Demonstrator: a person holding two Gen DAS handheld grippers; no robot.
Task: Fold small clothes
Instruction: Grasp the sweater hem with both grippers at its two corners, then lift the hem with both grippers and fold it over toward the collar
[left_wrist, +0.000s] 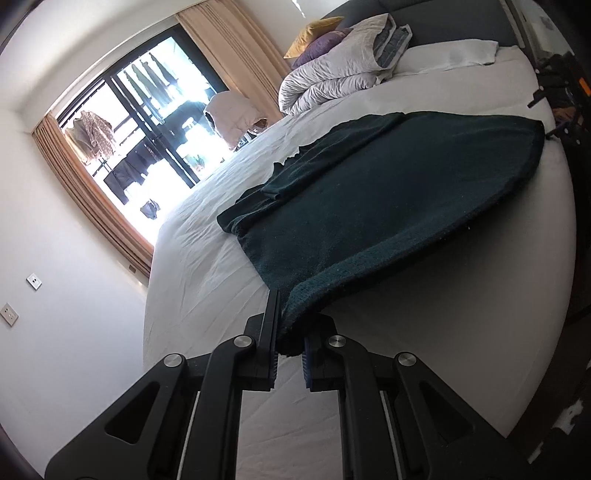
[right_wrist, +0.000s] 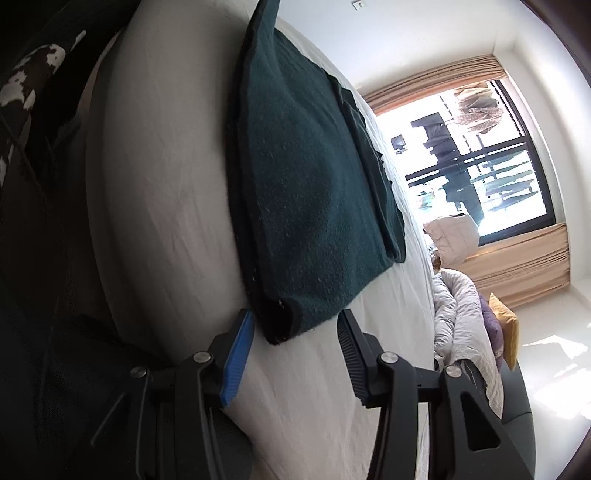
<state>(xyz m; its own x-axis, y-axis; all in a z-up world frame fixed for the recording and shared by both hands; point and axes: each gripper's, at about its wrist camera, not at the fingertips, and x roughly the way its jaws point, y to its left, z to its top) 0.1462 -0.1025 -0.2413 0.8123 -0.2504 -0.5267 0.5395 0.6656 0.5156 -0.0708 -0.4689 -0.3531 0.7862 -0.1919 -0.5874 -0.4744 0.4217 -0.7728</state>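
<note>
A: Left claw (left_wrist: 290, 332)?
B: Clamped on near corner of dark green garment (left_wrist: 388, 192), lifting it off the white bed (left_wrist: 207, 266).
A: Far end?
B: Bunched duvet (left_wrist: 332, 70), pillows, window (left_wrist: 147, 122) left.

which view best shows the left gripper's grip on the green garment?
Left wrist: the left gripper is shut on the dark green garment's lifted corner. Right wrist shows the garment but not that grip.

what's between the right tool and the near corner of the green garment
Nothing visible. The right tool is open with the dark green garment corner just ahead of its fingers, only bare white bed sheet around it. The left tool is already shut on another corner.
</note>
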